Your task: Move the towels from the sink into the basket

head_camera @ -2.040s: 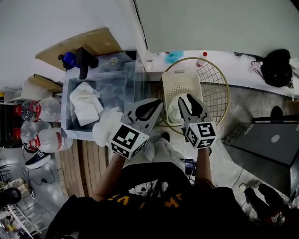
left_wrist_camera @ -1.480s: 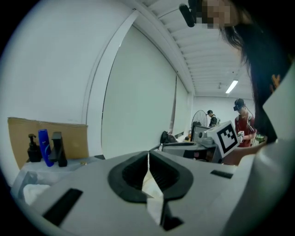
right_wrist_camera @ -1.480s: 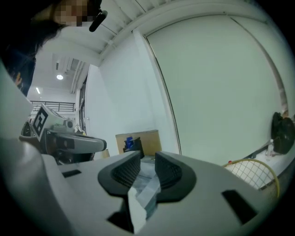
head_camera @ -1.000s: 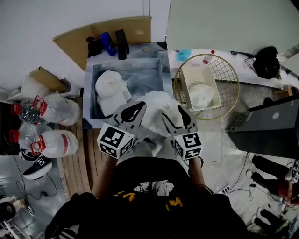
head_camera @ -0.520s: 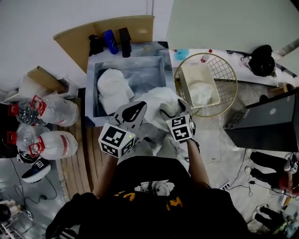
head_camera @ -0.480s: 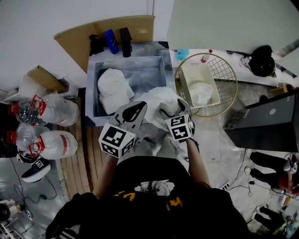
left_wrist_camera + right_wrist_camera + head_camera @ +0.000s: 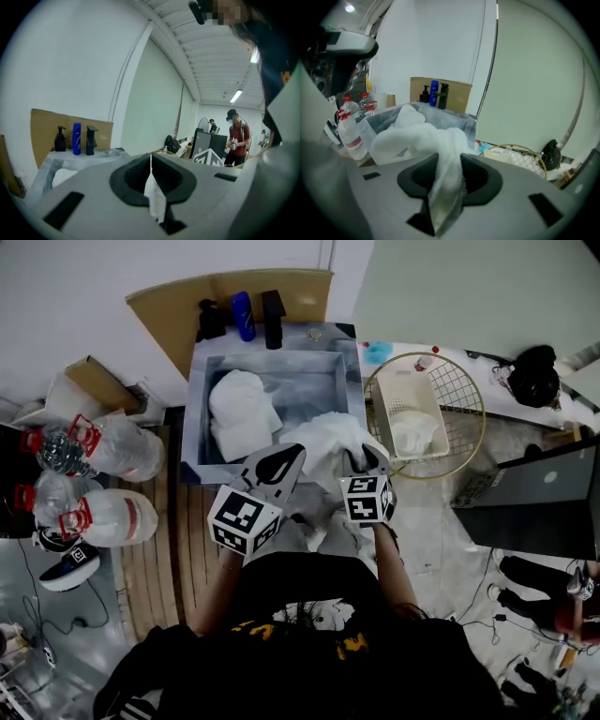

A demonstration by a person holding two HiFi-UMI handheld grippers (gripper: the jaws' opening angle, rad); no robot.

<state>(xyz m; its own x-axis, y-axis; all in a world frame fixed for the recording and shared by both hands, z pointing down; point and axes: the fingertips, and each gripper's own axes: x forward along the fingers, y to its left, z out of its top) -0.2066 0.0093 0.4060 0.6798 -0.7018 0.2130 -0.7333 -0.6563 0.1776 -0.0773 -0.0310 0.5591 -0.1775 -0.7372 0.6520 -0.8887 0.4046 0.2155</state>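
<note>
A white towel hangs over the front right corner of the grey sink. Both grippers hold it. My left gripper is shut on a thin fold of the towel, pinched between the jaws of the left gripper. My right gripper has just been closing, and its jaws now press on a thick bunch of the towel in the right gripper. A second towel lies in the sink. Another towel sits in the cream basket.
The cream basket stands inside a round gold wire basket to the right of the sink. Soap bottles line the sink's back ledge. Large water bottles stand on the floor at left. A dark cabinet is at right.
The right gripper came back from the basket to the towel at the sink's front edge, tipped downward and closed on it. The left gripper stayed shut on the towel.
</note>
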